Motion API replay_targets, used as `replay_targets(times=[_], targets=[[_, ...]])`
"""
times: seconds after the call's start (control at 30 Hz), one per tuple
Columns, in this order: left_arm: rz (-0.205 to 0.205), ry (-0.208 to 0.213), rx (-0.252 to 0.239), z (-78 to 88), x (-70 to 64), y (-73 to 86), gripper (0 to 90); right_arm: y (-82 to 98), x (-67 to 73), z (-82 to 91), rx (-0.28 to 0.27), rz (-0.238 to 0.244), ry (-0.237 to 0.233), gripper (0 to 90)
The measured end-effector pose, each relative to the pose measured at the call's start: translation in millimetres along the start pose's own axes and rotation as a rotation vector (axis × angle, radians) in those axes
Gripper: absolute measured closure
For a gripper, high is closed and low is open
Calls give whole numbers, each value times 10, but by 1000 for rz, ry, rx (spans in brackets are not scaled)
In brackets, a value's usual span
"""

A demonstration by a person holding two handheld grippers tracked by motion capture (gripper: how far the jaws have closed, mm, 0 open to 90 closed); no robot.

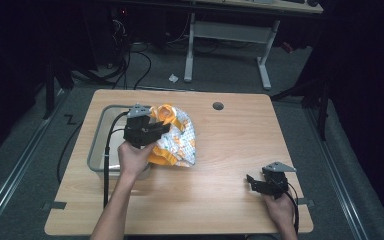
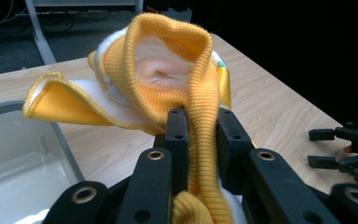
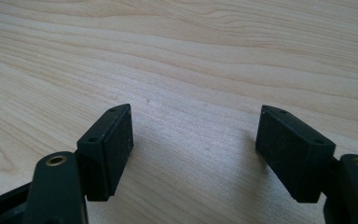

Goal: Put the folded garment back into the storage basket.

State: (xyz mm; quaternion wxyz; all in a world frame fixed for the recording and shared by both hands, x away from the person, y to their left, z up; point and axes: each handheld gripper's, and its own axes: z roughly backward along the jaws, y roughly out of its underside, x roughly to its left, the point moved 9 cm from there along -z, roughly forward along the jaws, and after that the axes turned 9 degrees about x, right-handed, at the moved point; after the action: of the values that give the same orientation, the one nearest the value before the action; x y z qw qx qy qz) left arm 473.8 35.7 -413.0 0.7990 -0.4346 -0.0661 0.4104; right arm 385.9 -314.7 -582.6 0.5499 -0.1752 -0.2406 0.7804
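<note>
- Holding a garment (image 1: 176, 137) by its yellow ribbed cuff, the left gripper (image 1: 156, 131) has its jaws pinched narrow on the knit, with the rest of the cloth draped on the table (image 1: 230, 150) just beside the grey bin (image 1: 96, 150)
- Idle near the front right of the table, the right gripper (image 1: 254, 182) has its jaws wide, with nothing but bare wood between them
- Risk, as I judge it: the grip takes in only a narrow band of cuff, so the cloth's own weight could pull it out if it is lifted quickly
- Risk: a trailing fold could snag on the bin rim and drag the bin along
- The left gripper view shows the cuff (image 2: 200, 116) squeezed between the pads and the bin's inside, which the high view leaves unclear
- The high view shows the garment's printed white body, which the left gripper view does not
</note>
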Motion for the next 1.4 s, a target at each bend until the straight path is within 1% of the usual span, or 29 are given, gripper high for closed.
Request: replay_targets(times=[0.13, 0.3, 0.53, 0.63, 0.83, 1.0, 1.03, 1.13, 1.17, 1.23, 1.4], targets=[[11, -6, -7, 67, 53, 3, 774, 0, 0, 0, 0, 0, 0, 276], [7, -21, -10, 139, 102, 0, 774, 0, 1, 0, 0, -1, 0, 276], [17, -40, -22, 250, 184, -5, 774, 0, 0, 0, 0, -1, 0, 276], [19, -46, -24, 285, 214, -10, 774, 0, 1, 0, 0, -1, 0, 276], [25, -73, -26, 350, 294, -9, 775, 0, 0, 0, 0, 0, 0, 276], [36, -83, -29, 409, 354, 2, 783, 0, 1, 0, 0, 0, 0, 277], [34, -85, -27, 415, 361, 5, 784, 0, 1, 0, 0, -1, 0, 276], [17, -112, -18, 444, 394, 14, 793, 0, 0, 0, 0, 0, 0, 276], [17, -112, -16, 455, 405, 13, 795, 0, 0, 0, 0, 0, 0, 276], [28, -108, -21, 478, 431, 9, 796, 0, 0, 0, 0, 0, 0, 276], [41, -119, -36, 570, 516, 11, 797, 1, 0, 1, 2, 0, 0, 276]])
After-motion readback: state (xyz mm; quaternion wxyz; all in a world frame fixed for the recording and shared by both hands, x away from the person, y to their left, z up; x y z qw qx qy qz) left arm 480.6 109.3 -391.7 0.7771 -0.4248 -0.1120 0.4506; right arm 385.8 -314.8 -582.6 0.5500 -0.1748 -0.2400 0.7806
